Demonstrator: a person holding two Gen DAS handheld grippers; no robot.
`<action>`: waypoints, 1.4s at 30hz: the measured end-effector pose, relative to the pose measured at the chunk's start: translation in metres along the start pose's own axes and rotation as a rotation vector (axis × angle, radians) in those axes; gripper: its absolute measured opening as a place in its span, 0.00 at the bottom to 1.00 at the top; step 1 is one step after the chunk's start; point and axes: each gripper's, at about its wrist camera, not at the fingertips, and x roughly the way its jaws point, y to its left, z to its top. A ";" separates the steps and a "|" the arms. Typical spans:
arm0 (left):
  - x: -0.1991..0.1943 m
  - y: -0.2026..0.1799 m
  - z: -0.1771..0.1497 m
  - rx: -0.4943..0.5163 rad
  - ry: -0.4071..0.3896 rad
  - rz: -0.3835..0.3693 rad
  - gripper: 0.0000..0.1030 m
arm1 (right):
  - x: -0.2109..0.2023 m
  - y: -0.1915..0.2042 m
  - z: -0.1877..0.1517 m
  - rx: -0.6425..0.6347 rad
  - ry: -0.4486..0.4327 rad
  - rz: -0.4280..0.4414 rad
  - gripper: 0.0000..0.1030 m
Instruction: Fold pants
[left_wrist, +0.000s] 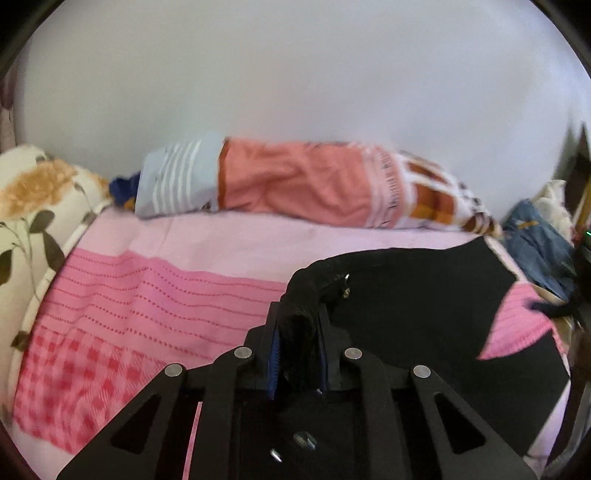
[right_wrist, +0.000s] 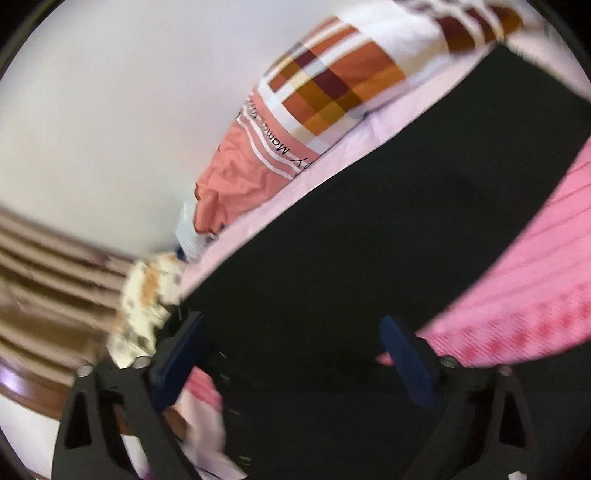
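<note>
Pinching the soft black cloth pants (left_wrist: 424, 295) by the waist, left gripper (left_wrist: 299, 354) is clamped tight to lift & fold. Pants lie on pink striped bedsheet (left_wrist: 147, 295). Right gripper (right_wrist: 291, 350) w/ jaws apart, holding nothing.

We were in a home bedroom: a bed (left_wrist: 155, 295) spread with a pink patterned sheet stood against a plain white wall (left_wrist: 295, 74), with a floral pillow (left_wrist: 40, 199) and rolled bedding (left_wrist: 295, 181) along it.
</note>
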 end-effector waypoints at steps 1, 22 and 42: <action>-0.007 -0.005 -0.003 0.003 -0.013 -0.004 0.16 | 0.010 0.000 0.009 0.008 0.024 0.013 0.75; -0.071 -0.010 -0.076 -0.205 0.085 -0.014 0.17 | 0.006 -0.026 -0.045 0.008 0.018 -0.062 0.07; -0.096 -0.001 -0.181 -0.270 0.267 0.124 0.17 | 0.025 -0.094 -0.222 0.164 0.307 -0.085 0.04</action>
